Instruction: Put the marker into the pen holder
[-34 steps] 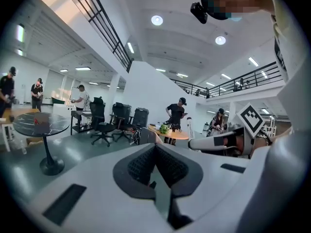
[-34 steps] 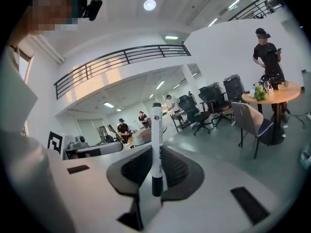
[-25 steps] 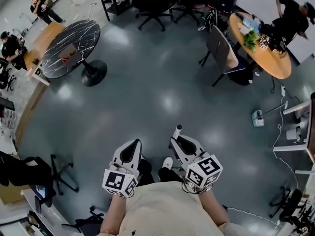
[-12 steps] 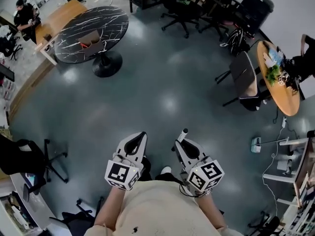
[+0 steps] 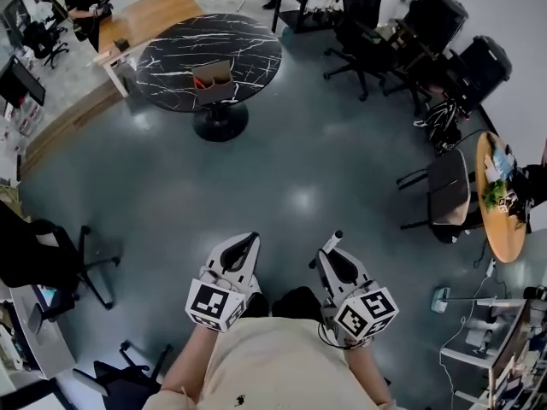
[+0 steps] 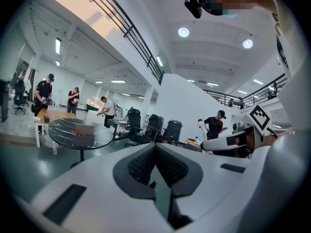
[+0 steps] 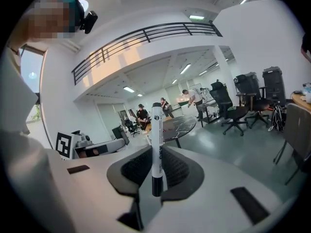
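Clamping the white marker (image 7: 156, 144) upright, the right gripper (image 5: 335, 248) sits beside the left gripper (image 5: 242, 248), whose jaws meet empty. Bare floor (image 5: 291, 169) separates both from the pen holder (image 5: 214, 82), which stands near the marble table's (image 5: 171, 49) front edge.

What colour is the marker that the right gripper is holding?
The marker is white with black ends, clearest in the right gripper view.
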